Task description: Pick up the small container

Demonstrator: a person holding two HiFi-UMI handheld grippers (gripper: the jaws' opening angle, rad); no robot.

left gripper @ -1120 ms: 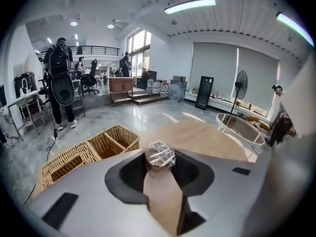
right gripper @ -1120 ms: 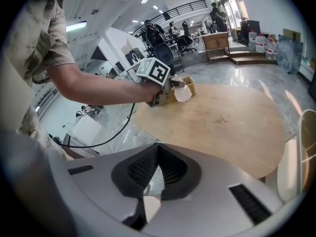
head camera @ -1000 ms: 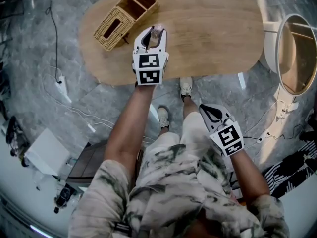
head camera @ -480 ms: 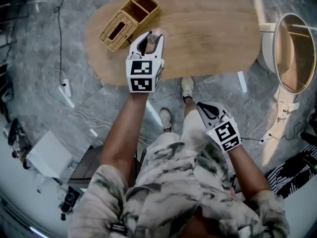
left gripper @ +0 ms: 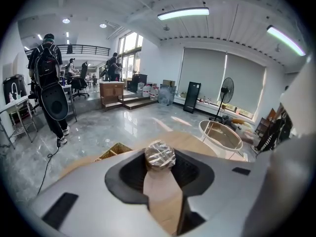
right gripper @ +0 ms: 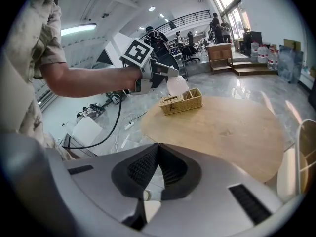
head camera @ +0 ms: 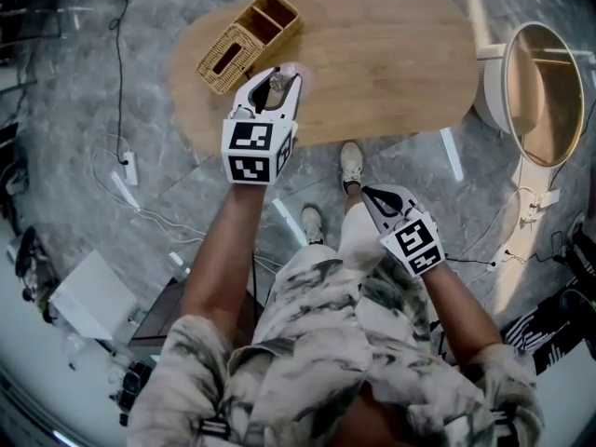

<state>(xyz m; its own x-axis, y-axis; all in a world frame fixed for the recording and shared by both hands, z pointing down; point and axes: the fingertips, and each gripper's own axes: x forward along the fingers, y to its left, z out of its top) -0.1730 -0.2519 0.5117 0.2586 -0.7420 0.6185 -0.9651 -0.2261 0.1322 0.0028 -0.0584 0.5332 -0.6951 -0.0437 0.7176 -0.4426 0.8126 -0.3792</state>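
Observation:
The small container [head camera: 277, 80] is a clear little pot with a crinkled, shiny top [left gripper: 159, 155]. My left gripper [head camera: 273, 84] is shut on it, the pads pressing its sides, and holds it in the air over the near left edge of the oval wooden table [head camera: 391, 54]. In the right gripper view the container [right gripper: 177, 85] hangs from the left gripper [right gripper: 170, 76] well above the tabletop. My right gripper [head camera: 374, 195] is low by the person's leg, off the table. Its jaws [right gripper: 157, 152] are shut with nothing between them.
A wicker basket [head camera: 247, 28] with several compartments stands at the table's far left. A round white stand with a hoop top [head camera: 545, 91] is to the right of the table. Cables and a power strip [head camera: 128, 168] lie on the marble floor at the left.
The left gripper has moved left and toward the table's near edge with the container still in it. The right gripper has drifted slightly left.

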